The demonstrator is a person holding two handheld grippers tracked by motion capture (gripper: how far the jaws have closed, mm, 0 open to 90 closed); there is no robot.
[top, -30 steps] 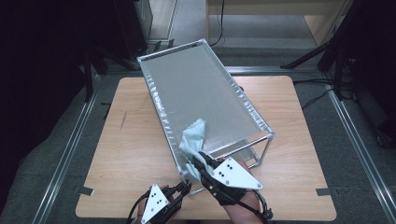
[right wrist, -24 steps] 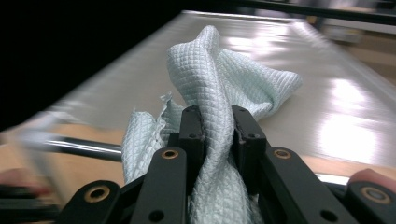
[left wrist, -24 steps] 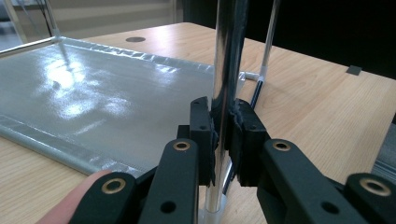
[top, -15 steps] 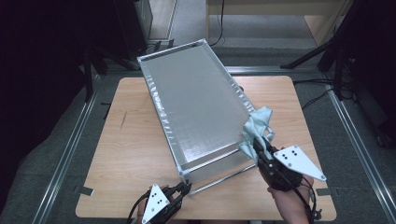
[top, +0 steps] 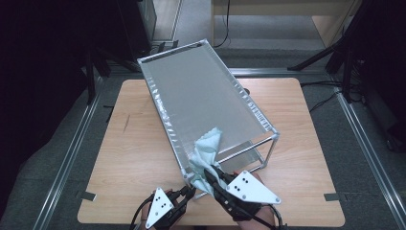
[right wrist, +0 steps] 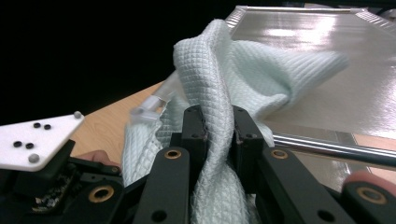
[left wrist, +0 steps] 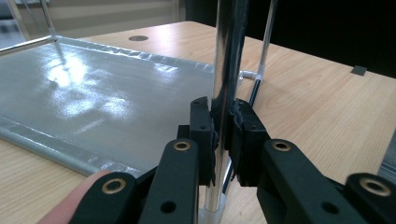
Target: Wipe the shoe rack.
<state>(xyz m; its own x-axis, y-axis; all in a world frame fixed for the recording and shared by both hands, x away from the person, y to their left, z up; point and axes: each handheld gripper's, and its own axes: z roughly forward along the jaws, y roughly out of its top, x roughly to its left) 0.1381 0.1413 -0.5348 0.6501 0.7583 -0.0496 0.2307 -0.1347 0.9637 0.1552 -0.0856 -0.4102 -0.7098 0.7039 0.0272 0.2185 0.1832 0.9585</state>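
from the high view, a silver rack sits slantwise on the wooden surface, its flat shiny top reaching from the far left toward the near right. a pale green cloth lies draped over the rack's near corner, partly on the top sheet and partly hanging down the front edge. both tongs sit at the near edge: the left tongs at the rack's near corner post, the right tongs just beside them under the cloth.

the left gripper view shows what the high view cannot — the left tongs are pressed tight on a chrome post of the rack, which stands upright between the pads, with the sheet spreading off to the left.

the right gripper view gives the cloth close up — the right tongs pinch a fold of cloth with a waffle weave, bunched and rising above the pads, its far part blurred over the glossy sheet.
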